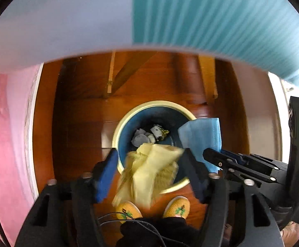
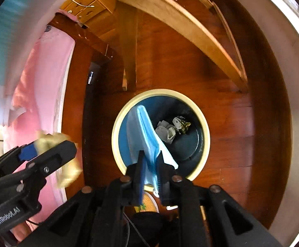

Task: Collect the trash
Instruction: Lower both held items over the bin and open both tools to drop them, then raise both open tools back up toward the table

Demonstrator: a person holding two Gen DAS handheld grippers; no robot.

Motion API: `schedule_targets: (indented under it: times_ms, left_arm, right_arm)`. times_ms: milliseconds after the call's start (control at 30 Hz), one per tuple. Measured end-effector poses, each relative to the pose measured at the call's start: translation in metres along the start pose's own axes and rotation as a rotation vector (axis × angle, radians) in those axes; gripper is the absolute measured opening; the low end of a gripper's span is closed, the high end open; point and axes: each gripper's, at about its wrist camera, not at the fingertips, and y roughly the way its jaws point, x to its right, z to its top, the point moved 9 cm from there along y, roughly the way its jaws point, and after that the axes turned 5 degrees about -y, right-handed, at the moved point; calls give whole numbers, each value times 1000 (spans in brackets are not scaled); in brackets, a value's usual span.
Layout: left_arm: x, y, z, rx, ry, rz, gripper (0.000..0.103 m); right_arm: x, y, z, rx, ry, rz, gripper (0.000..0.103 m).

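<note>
A round bin (image 1: 126,115) with a cream rim and dark blue inside stands on the wooden floor; it also shows in the right wrist view (image 2: 205,123). Crumpled paper scraps (image 1: 147,134) lie at its bottom (image 2: 170,129). My left gripper (image 1: 149,175) is open above the bin's near rim; a blurred yellow wrapper (image 1: 151,170) hangs between its spread fingers, and I cannot tell if it touches them. My right gripper (image 2: 150,164) is shut on a blue face mask (image 2: 147,131) over the bin, also seen from the left wrist (image 1: 203,135).
Wooden table legs (image 1: 208,78) and braces stand beyond the bin. A pink cloth (image 1: 7,127) hangs at the left. My feet in yellow slippers (image 1: 176,205) are at the bin's near side. A white wall runs along the right (image 2: 297,103).
</note>
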Motion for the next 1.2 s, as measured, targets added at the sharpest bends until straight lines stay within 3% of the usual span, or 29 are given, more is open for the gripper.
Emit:
schedule_targets:
  times_ms: [67, 133, 167, 333, 533, 1200]
  left_arm:
    - [-3, 7, 0, 9, -7, 3, 75]
    - [-6, 10, -2, 16, -11, -4, 78]
    - [-7, 11, -1, 18, -12, -2, 80]
    - [-8, 2, -1, 28, -8, 3, 80]
    - [-11, -44, -4, 52, -10, 6, 80]
    - [-2, -269, 23, 152, 118, -30, 80]
  right_arm:
    - [2, 9, -1, -4, 8, 16, 40]
    - [0, 17, 0, -5, 10, 20, 56]
    - [1, 18, 2, 2, 8, 18, 58]
    - [-4, 16, 6, 16, -24, 3, 58]
    - [-18, -11, 11, 42, -43, -13, 58]
    - [-86, -213, -7, 109, 32, -89, 58]
